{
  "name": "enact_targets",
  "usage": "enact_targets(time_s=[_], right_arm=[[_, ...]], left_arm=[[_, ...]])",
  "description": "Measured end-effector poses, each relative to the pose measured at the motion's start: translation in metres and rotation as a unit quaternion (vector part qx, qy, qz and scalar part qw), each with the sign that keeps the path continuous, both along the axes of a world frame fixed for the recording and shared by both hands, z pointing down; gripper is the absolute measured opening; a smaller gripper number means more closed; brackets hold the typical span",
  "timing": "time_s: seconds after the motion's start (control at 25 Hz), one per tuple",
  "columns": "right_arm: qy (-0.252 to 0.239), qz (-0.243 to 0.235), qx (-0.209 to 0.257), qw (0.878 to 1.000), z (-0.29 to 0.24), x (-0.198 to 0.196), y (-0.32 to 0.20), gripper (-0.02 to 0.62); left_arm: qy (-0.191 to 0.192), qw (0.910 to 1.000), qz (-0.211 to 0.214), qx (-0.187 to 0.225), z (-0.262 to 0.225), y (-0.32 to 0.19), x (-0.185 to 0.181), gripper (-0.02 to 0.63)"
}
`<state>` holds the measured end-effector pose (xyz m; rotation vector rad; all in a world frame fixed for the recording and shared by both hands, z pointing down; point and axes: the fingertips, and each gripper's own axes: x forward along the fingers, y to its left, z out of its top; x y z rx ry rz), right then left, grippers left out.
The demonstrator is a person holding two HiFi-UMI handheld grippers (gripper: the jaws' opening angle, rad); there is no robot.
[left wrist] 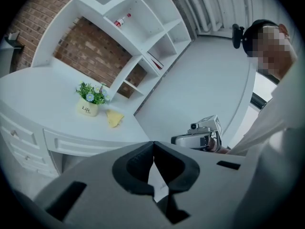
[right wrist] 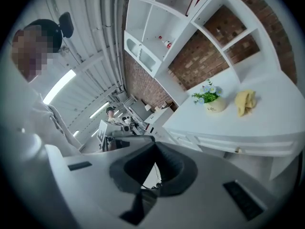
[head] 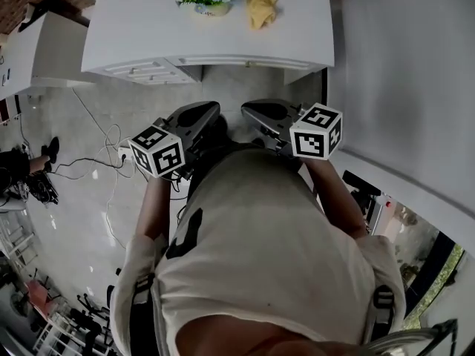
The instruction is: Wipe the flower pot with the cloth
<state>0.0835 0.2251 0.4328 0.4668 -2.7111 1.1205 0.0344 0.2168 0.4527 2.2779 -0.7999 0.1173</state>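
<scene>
On desk (head: 141,32): pot (head: 213,6), cloth (head: 261,7) crumpled just beside (handy for wiping). Left gripper (left wrist: 153,144) and right gripper (right wrist: 155,147) closed tight, empty, tucked by chest, well short of desk.

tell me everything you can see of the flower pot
The flower pot is small, rounded and cream-coloured, apparently ceramic, with a short dark word printed on its front. It holds green leaves with small white and blue flowers. It stands upright on the white counter. The yellow cloth lies beside it with a gap between them. Only the counter touches it.
</scene>
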Motion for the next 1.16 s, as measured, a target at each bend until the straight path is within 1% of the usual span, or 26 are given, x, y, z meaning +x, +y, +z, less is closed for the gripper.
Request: enact_targets(time_s=[0.24,0.4,0.52,0.64,0.84,1.0,1.16], right_arm=[[-0.037,0.023,-0.024,0.999,0.006,0.035,0.024,0.011],[-0.055,0.014,-0.04,0.998,0.009,0.044,0.042,0.011],[-0.057,0.001,-0.042,0.997,0.009,0.04,0.052,0.011],[-0.055,-0.007,-0.039,0.998,0.007,0.032,0.057,0.011],[-0.047,-0.009,-0.035,0.998,0.003,0.012,0.054,0.011],[-0.039,-0.019,-0.034,0.998,0.0,-0.02,0.052,0.011],[-0.031,-0.015,-0.032,0.999,0.001,-0.048,0.049,0.011]], left_arm=[[-0.036,0.9993,0.007,0.009,-0.003,0.022,0.027,0.02],[-0.052,0.9986,-0.006,0.009,-0.002,0.039,0.037,0.02],[-0.063,0.9979,-0.013,0.006,0.001,0.052,0.035,0.02],[-0.067,0.9976,-0.02,0.002,0.003,0.06,0.026,0.02],[-0.076,0.9967,-0.025,0.011,0.004,0.058,0.004,0.02],[-0.08,0.9963,-0.028,0.016,0.006,0.058,-0.027,0.02],[-0.083,0.9958,-0.036,0.012,0.013,0.059,-0.064,0.02]])
